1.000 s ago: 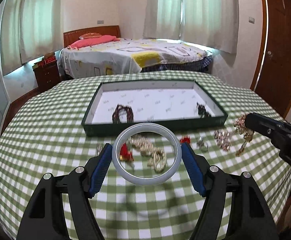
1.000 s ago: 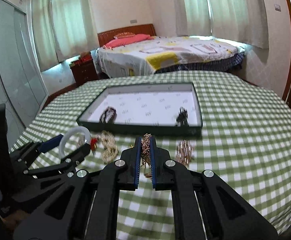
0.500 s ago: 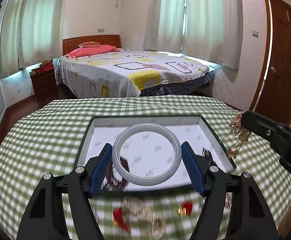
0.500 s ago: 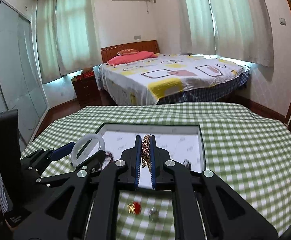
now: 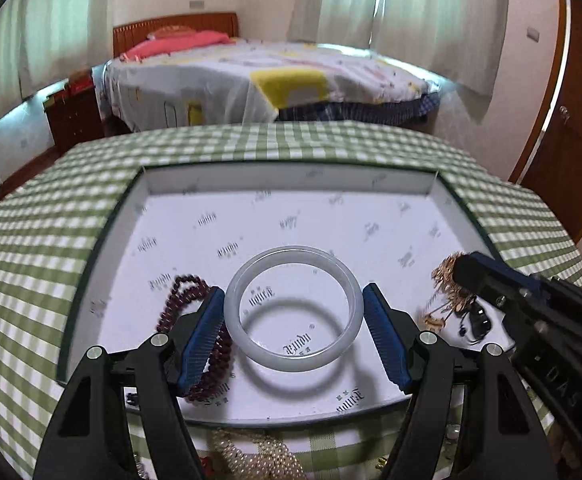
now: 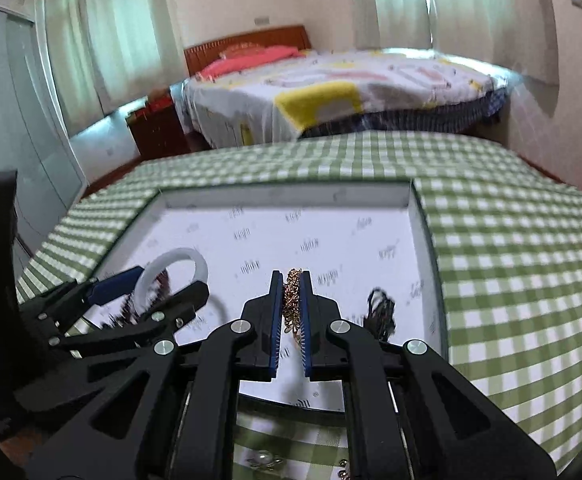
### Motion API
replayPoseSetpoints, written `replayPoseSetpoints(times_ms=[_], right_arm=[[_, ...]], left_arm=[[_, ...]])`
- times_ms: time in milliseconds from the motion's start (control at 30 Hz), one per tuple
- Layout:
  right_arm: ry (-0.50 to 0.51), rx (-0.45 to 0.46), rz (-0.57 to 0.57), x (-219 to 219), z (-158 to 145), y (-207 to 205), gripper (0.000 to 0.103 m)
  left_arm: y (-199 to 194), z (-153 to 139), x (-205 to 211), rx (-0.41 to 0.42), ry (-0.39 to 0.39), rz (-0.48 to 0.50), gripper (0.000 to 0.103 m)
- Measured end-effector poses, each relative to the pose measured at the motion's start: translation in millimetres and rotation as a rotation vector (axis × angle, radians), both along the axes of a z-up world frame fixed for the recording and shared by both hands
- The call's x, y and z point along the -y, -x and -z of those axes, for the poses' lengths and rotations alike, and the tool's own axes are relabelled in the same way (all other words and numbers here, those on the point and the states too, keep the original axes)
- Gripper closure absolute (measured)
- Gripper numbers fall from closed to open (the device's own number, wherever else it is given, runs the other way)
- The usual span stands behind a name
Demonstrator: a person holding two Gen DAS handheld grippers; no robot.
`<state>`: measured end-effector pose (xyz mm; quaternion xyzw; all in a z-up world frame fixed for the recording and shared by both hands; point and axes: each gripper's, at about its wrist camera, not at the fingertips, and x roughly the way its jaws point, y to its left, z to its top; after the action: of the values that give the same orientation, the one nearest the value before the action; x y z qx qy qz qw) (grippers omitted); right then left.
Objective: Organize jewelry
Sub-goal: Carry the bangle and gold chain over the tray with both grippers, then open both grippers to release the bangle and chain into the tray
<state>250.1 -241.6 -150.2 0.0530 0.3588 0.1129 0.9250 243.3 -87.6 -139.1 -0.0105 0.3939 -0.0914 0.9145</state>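
My left gripper is shut on a pale white bangle and holds it low over the white floor of the dark green tray. A dark red bead bracelet lies in the tray beside its left finger. My right gripper is shut on a gold chain above the tray, to the right of the bangle. A black bracelet lies in the tray to its right. The gold chain also hangs at the right in the left wrist view.
The tray sits on a round table with a green checked cloth. Loose pearl and gold pieces lie on the cloth in front of the tray. A pearl item lies under my right gripper. A bed stands behind.
Both grippers have moved forward and down from above the table's front to low over the tray, each still holding its piece.
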Motion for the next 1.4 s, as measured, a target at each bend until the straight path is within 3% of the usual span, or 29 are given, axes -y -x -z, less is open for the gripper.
replayPoseSetpoints(times_ms=[300, 467, 533, 733, 967, 1200, 1400], right_arm=[[0.002, -0.081, -0.009, 1.1, 22.3, -10.6, 0.094], [-0.011, -0.084, 0.002, 4.2, 25.2, -11.8, 0.091], [-0.008, -0.073, 0.012, 6.5, 23.5, -11.2, 0.086], [-0.02, -0.046, 0.033, 16.2, 14.8, -6.9, 0.08], [-0.009, -0.007, 0.042, 14.4, -3.4, 9.4, 0.075], [-0.018, 0.015, 0.053, 10.4, -12.8, 39.7, 0.074], [-0.011, -0.005, 0.047, 7.5, -6.7, 64.7, 0.074]], left_arm=[[-7.9, 16.4, 5.5, -0.088, 0.015, 0.019, 0.034], [-5.0, 17.4, 9.7, -0.079, 0.004, 0.021, 0.034], [-3.8, 15.8, 9.4, -0.074, 0.014, 0.022, 0.034], [-3.4, 5.6, 7.0, -0.041, 0.032, 0.027, 0.027], [12.9, -19.1, -1.7, 0.024, 0.052, 0.027, 0.027], [44.5, -37.3, -15.0, 0.115, 0.01, 0.007, 0.027], [70.0, -36.5, -32.5, 0.144, -0.024, -0.016, 0.027]])
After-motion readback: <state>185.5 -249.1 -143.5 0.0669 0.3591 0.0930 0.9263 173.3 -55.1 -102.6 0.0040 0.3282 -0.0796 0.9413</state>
